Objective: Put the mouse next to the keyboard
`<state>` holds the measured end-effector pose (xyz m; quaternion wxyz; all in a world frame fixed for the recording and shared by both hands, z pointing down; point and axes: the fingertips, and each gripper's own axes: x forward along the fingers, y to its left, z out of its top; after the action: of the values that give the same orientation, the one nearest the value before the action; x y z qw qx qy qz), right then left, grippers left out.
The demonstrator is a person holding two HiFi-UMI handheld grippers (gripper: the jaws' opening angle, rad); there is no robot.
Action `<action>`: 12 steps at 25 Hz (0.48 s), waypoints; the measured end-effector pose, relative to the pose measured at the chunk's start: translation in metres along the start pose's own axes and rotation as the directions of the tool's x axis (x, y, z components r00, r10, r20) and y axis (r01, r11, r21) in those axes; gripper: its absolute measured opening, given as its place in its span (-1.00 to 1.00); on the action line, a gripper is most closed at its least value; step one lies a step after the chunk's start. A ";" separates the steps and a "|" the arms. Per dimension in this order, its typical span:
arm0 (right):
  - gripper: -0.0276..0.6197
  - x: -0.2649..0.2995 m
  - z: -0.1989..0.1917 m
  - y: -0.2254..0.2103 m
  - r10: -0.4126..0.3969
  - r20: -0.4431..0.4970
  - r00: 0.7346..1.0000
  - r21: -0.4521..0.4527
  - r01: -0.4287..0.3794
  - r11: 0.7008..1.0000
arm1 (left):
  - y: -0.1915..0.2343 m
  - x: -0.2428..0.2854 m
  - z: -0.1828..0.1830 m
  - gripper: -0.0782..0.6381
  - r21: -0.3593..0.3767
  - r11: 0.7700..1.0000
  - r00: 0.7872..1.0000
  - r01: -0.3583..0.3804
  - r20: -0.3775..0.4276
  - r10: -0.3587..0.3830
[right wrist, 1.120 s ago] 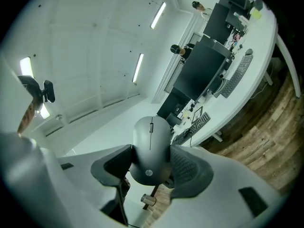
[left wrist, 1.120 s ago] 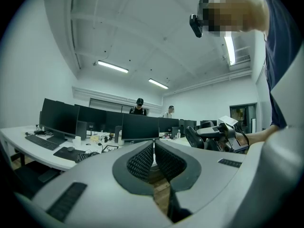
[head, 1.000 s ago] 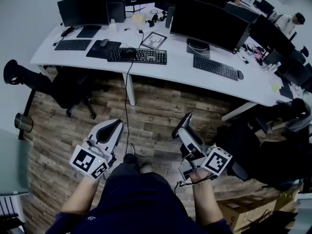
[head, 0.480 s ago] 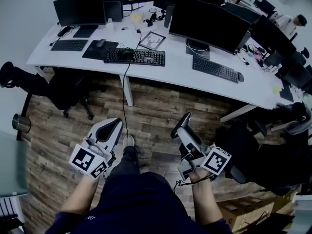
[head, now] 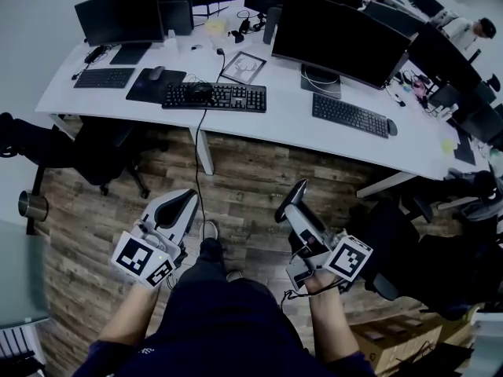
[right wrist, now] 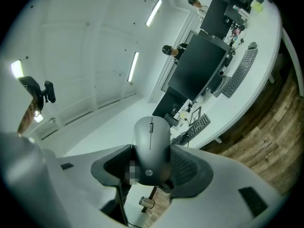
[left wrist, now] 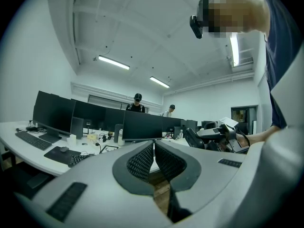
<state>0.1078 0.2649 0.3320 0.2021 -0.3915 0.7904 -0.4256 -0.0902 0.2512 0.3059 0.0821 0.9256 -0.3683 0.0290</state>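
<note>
A grey mouse (right wrist: 151, 148) stands upright between the pads of my right gripper (right wrist: 151, 161), which is shut on it. In the head view that gripper (head: 296, 199) is held over the wooden floor, well short of the white desk (head: 283, 120). My left gripper (head: 179, 206) hangs beside it at the same height, and in its own view the left gripper (left wrist: 154, 145) is shut with its tips touching and nothing between them. A black keyboard (head: 214, 96) with a cable lies on the desk straight ahead. Another keyboard (head: 350, 115) lies to the right under a large monitor (head: 339, 38).
A third keyboard (head: 104, 78) and a mouse pad (head: 154, 85) lie at the desk's left end. Office chairs (head: 94, 144) stand by the desk at left and at right (head: 409, 234). A desk leg (head: 204, 149) and a hanging cable are ahead. People stand behind the monitors.
The head view has drifted a little, so the desk sits slightly further left in the picture. Both grippers keep the same pose and the mouse stays gripped.
</note>
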 end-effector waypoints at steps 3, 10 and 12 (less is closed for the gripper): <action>-0.12 0.016 0.006 -0.006 -0.008 0.000 1.000 0.007 0.008 1.000 | 0.015 0.011 0.001 -0.68 -0.006 1.000 1.000 0.008 -0.006 -0.008; -0.12 0.054 0.014 -0.019 -0.032 0.000 0.999 0.009 0.032 0.999 | 0.053 0.035 -0.002 -0.68 -0.025 0.999 0.999 0.032 -0.023 -0.032; -0.12 0.068 0.019 -0.023 -0.038 0.001 0.999 0.011 0.038 0.999 | 0.066 0.042 -0.001 -0.68 -0.030 0.999 0.999 0.038 -0.026 -0.039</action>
<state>0.0887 0.1945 0.3414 0.1966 -0.4058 0.7802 -0.4335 -0.1046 0.1757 0.3201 0.1011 0.9308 -0.3495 0.0345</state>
